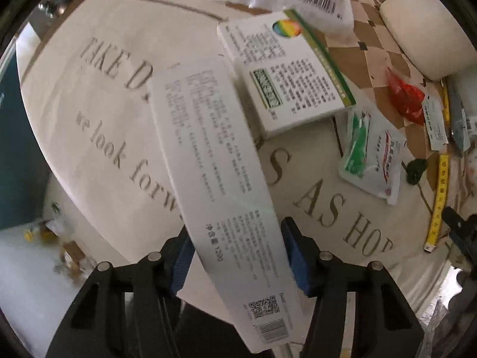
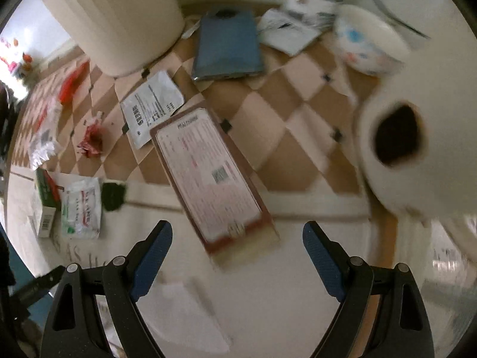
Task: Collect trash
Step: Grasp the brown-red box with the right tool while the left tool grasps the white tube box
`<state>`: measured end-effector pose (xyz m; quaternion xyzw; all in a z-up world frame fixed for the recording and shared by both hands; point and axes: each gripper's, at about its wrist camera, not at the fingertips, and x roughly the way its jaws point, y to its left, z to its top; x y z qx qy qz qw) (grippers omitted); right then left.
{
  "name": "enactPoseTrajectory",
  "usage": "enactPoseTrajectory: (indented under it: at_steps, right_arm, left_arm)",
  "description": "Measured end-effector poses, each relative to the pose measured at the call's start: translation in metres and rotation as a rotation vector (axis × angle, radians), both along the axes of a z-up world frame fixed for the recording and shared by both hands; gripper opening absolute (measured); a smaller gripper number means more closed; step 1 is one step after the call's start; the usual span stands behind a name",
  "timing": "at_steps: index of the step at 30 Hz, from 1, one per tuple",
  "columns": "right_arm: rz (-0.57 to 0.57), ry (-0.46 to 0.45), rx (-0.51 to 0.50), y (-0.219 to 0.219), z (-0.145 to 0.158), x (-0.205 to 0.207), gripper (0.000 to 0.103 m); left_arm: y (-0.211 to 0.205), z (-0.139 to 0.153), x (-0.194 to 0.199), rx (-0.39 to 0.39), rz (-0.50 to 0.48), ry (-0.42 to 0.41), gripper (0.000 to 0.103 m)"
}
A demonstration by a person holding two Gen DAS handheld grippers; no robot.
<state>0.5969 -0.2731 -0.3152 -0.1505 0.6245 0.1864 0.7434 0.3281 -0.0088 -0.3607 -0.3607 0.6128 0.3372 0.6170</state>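
We note left tool (image 1: 235,256) clamped on long white carton (image 1: 220,185), lifted above bench (image 1: 89,113). Right tool (image 2: 237,256) wide open, empty, over brown-edged flat box (image 2: 213,185). We advise: straddle box's narrow width, close squarely, avoid toilet roll (image 2: 411,149).

Ahead of the right gripper (image 2: 237,252), whose fingers stood wide apart, a flat brown packet (image 2: 213,183) lay on bare cloth with open room on both sides. A toilet roll (image 2: 396,152) crowded the right, a white cylinder (image 2: 125,21), perhaps a container, the far left.
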Motion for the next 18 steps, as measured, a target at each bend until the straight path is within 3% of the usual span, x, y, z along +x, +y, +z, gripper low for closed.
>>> enactPoseTrajectory:
  at_steps: [3,5,7,10,18]
  right_arm:
    - [0.049,0.041,-0.028,0.017,-0.018,0.013,0.090]
    - [0.063,0.048,-0.037,0.024,-0.026,0.017,0.078]
    - [0.074,0.014,-0.066,0.028,-0.026,0.015,0.071]
    - [0.079,0.011,-0.087,0.029,-0.025,0.012,0.070]
    - [0.045,-0.028,-0.022,0.024,0.016,-0.014,0.068]
  left_arm:
    - [-0.008,0.008,0.002,0.020,-0.010,0.025,0.053]
    - [-0.011,0.013,0.002,0.034,-0.006,0.025,0.048]
    - [-0.014,0.018,0.000,0.060,-0.008,0.045,0.046]
    - [-0.015,0.029,-0.007,0.100,-0.019,0.055,0.045]
    - [-0.032,0.075,-0.011,0.216,-0.142,0.003,0.045]
